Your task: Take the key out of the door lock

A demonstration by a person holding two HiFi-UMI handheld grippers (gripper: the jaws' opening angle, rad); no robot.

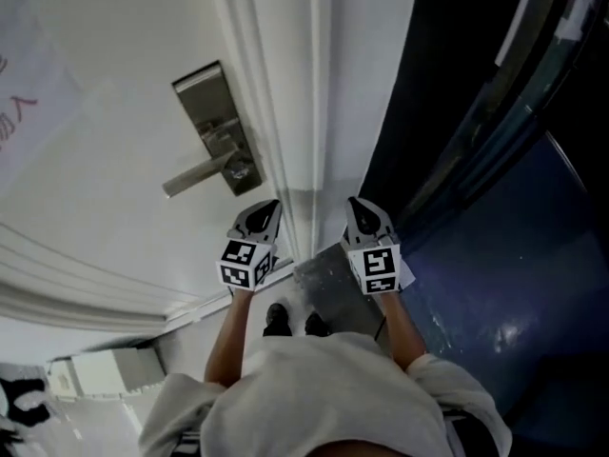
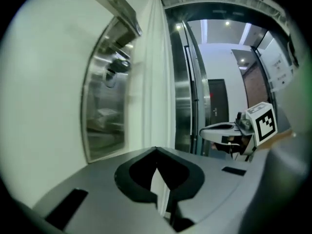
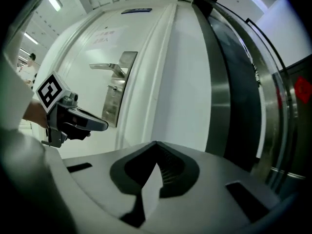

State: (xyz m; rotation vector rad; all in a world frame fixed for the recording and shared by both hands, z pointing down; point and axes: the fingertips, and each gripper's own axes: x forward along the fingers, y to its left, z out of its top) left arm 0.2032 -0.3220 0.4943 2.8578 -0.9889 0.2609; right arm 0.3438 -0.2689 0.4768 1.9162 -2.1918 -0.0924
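Observation:
A brushed-metal lock plate with a lever handle sits on the white door. In the right gripper view the lock plate carries a small dark stub under the lever; I cannot tell whether it is the key. The left gripper view shows the lock plate close on the left. My left gripper hangs just right of and below the plate, shut and empty, touching nothing. My right gripper is level with it in front of the door frame, shut and empty.
The white door frame runs between the two grippers. A dark glass and steel partition stands to the right. A metal threshold plate lies by the person's shoes. A paper notice is stuck on the door's upper left.

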